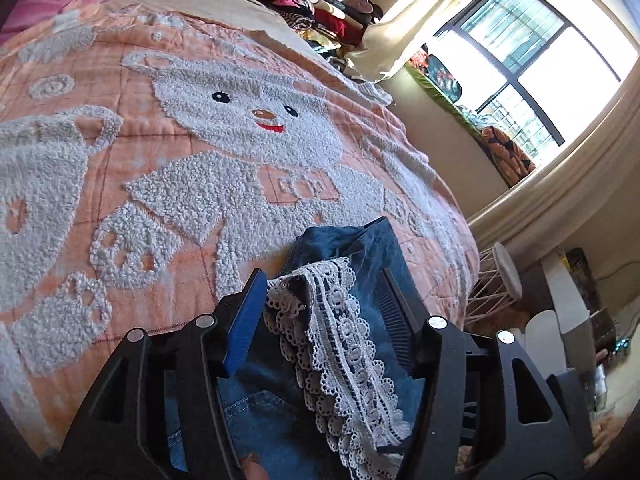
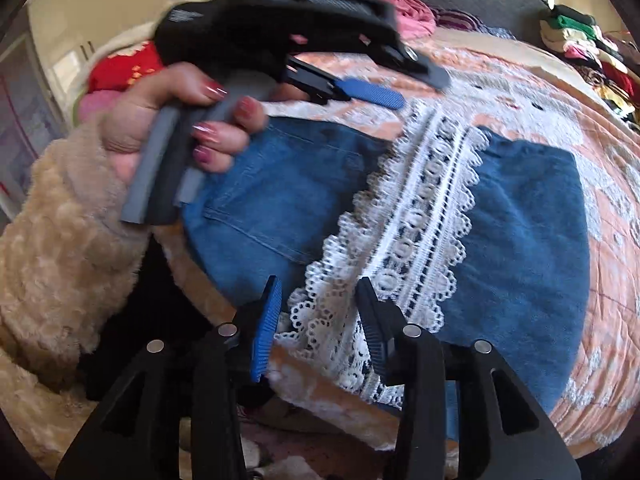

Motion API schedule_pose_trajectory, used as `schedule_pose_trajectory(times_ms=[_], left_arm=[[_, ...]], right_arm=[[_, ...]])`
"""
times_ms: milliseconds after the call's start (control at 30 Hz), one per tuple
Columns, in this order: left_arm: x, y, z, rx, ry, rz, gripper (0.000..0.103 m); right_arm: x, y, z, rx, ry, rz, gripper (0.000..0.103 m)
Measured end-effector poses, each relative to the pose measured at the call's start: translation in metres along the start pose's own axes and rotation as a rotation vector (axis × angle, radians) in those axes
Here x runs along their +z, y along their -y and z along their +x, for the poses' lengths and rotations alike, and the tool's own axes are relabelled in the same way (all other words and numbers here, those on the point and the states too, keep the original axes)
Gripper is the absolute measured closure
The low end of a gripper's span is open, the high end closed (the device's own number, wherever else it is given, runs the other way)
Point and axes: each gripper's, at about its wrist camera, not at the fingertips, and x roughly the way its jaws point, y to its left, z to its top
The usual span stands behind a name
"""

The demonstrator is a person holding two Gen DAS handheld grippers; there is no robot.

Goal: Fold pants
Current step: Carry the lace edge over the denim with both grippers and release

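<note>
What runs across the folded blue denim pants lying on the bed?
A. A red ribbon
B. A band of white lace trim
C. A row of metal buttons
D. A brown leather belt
B: a band of white lace trim crosses the blue denim pants on the peach bedspread.

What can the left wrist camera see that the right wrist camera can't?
Only the left wrist view shows the window and the white bear stitched on the blanket. Only the right wrist view shows the person's hand in a fuzzy sleeve, holding the left hand-held gripper. Both show the denim pants with their white lace trim on the orange blanket, and the clothes pile.
</note>
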Motion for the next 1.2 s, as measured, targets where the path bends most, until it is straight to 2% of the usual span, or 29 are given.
schedule_pose_trajectory(times_ms=[133,267,433,467,533,700,767,833,867,933,1000,1067,1200], left_arm=[[-0.001,0.005,0.015,0.049,-0.042,0.016,0.045],[-0.002,0.000,0.027,0.079,-0.070,-0.013,0.044],[-0.004,0.000,0.035,0.095,-0.077,-0.038,0.044],[-0.004,0.001,0.036,0.105,-0.078,-0.040,0.046],[-0.005,0.003,0.037,0.131,-0.082,-0.035,0.059],[-0.007,0.008,0.034,0.148,-0.083,-0.021,0.069],[-0.008,0.012,0.032,0.164,-0.083,0.001,0.071],[-0.009,0.016,0.032,0.179,-0.082,0.025,0.071],[-0.010,0.017,0.032,0.187,-0.081,0.034,0.071],[-0.011,0.018,0.032,0.193,-0.082,0.039,0.073],[-0.010,0.018,0.029,0.189,-0.079,0.040,0.074],[-0.009,0.017,0.025,0.173,-0.069,0.037,0.074],[-0.010,0.008,0.023,0.199,-0.074,0.025,0.074]], right_arm=[[-0.007,0.001,-0.023,0.026,0.048,0.000,0.052],[-0.019,0.008,-0.041,-0.055,0.044,-0.002,0.050],[-0.032,0.010,-0.046,-0.087,0.024,-0.026,0.050],[-0.033,0.007,-0.045,-0.091,0.026,-0.040,0.050],[-0.033,0.004,-0.038,-0.094,0.020,-0.078,0.050],[-0.032,-0.009,-0.018,-0.120,-0.020,-0.163,0.050],[-0.032,-0.013,-0.007,-0.124,-0.044,-0.188,0.052],[-0.034,-0.015,0.001,-0.138,-0.060,-0.204,0.067],[-0.034,-0.014,0.004,-0.141,-0.063,-0.205,0.071],[-0.031,-0.006,-0.002,-0.111,-0.051,-0.153,0.084],[-0.025,-0.003,-0.010,-0.067,-0.029,-0.111,0.085],[-0.020,-0.007,-0.015,-0.056,-0.012,-0.138,0.085],[-0.023,-0.014,0.004,-0.072,-0.067,-0.193,0.085]])
